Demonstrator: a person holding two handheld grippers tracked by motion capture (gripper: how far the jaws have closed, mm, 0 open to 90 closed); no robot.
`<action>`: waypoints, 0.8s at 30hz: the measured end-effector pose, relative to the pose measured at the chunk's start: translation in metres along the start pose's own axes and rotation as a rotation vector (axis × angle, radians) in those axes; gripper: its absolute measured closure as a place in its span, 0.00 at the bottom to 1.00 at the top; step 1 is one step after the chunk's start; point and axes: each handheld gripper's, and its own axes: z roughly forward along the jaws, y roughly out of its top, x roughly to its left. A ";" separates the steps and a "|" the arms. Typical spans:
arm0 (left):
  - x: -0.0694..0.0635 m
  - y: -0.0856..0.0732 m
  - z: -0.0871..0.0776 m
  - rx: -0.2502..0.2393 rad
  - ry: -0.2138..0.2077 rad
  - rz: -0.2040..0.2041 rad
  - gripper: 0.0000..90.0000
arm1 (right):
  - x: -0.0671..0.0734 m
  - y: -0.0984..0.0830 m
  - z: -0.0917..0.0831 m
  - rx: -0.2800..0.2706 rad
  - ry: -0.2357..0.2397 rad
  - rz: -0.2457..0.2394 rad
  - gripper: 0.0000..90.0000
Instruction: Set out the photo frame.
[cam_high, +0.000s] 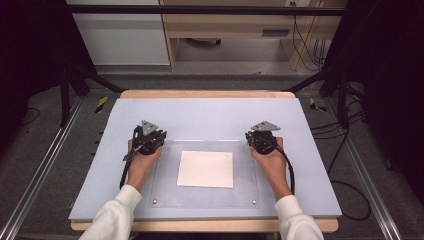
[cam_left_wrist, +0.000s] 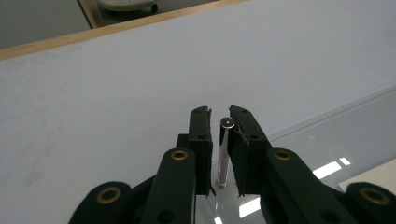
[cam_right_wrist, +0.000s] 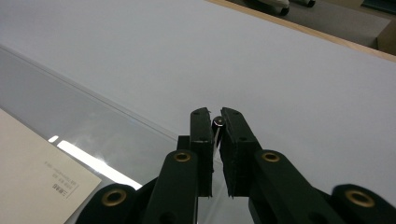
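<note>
A clear acrylic plate (cam_high: 167, 170) lies on the pale blue mat (cam_high: 210, 115), with a white sheet of paper (cam_high: 205, 169) under its middle. At the plate's far left corner, my left gripper (cam_high: 148, 137) is shut on an upright metal pin (cam_left_wrist: 224, 149); the pin stands between the black jaws of the left gripper (cam_left_wrist: 219, 112). At the far right corner, my right gripper (cam_high: 262, 137) is shut on a second metal pin (cam_right_wrist: 217, 122), pinched near the tips of the right gripper (cam_right_wrist: 215, 114). A corner of the paper (cam_right_wrist: 37, 172) shows at the lower left of the right gripper view.
Two more small metal pins (cam_high: 155, 202) (cam_high: 254, 202) sit at the plate's near corners. The mat covers a wooden table (cam_high: 205, 94). Black frame posts and cables (cam_high: 345, 150) run beside the table on the floor.
</note>
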 end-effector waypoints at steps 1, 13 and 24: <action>0.000 0.000 0.000 0.000 0.000 0.002 0.89 | 0.000 0.000 0.000 0.001 0.003 0.004 0.93; -0.001 0.000 0.000 0.005 -0.010 -0.009 0.94 | -0.002 0.001 0.001 0.004 0.014 0.035 0.95; -0.001 0.003 0.000 0.027 -0.001 -0.027 0.94 | -0.001 0.006 0.001 0.039 0.011 0.061 0.95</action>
